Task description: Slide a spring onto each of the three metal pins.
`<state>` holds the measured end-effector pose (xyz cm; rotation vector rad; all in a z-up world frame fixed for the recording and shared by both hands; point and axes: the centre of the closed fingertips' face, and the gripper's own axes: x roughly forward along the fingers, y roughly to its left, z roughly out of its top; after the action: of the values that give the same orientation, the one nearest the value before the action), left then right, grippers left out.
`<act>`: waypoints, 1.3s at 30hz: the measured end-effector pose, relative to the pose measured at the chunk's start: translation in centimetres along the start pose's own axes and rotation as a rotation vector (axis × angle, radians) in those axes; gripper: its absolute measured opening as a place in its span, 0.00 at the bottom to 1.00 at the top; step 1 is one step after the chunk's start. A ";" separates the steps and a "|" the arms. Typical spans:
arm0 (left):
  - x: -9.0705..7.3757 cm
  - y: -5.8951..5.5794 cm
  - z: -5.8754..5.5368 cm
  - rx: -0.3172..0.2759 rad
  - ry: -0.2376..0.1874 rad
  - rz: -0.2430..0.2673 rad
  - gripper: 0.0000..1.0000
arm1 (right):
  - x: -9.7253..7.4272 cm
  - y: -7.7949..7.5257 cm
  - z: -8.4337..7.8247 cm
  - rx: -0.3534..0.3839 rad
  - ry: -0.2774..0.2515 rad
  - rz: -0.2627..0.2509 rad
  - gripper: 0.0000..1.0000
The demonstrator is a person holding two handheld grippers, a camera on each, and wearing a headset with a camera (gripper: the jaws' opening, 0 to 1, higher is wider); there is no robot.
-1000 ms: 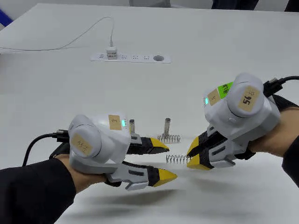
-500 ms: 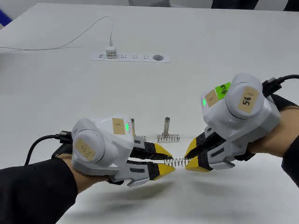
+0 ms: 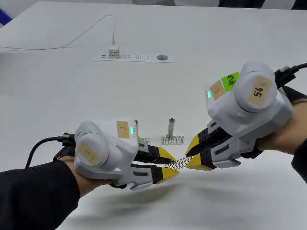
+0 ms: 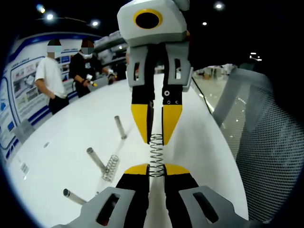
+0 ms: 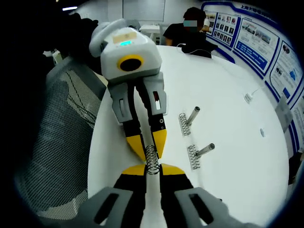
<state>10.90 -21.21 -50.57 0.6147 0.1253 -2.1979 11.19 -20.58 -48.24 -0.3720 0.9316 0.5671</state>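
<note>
Left gripper point(image 3: 171, 164) and right gripper point(image 3: 191, 154) are facing tip to tip, each pinching one end of the same spring point(image 3: 178, 163), which is bridging the gap between them, just above the white table point(image 3: 72, 96). A metal pin point(image 3: 171, 128) is standing upright at 12 o'clock from that spring, with a loose spring point(image 3: 172, 140) lying just beside its foot

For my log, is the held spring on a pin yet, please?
Not yet: left hand-held gripper and right hand-held gripper each grip one spring end, clear of pins.
</note>
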 end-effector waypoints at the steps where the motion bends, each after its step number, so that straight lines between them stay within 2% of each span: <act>1: 0.0 0.0 0.0 0.000 0.000 0.000 0.11 | -0.1 0.0 0.2 0.001 -0.005 -0.001 0.11; 16: 0.1 0.0 0.3 -0.008 -0.013 0.000 0.11 | -0.2 0.2 2.3 -0.020 -0.046 -0.012 0.12; 22: 0.1 -0.2 0.4 -0.005 -0.018 -0.005 0.11 | -0.1 0.2 2.0 0.007 -0.040 -0.009 0.16; 29: 0.1 -0.3 0.7 -0.001 -0.028 -0.004 0.11 | 0.3 0.6 1.6 0.021 -0.024 0.010 0.16; 39: 0.0 -0.2 1.2 -0.004 -0.047 0.003 0.11 | 0.6 0.6 1.6 0.032 -0.030 0.020 0.13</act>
<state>10.31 -21.41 -49.56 0.5607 0.1040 -2.2070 12.13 -19.08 -47.96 -0.3245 0.9151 0.5738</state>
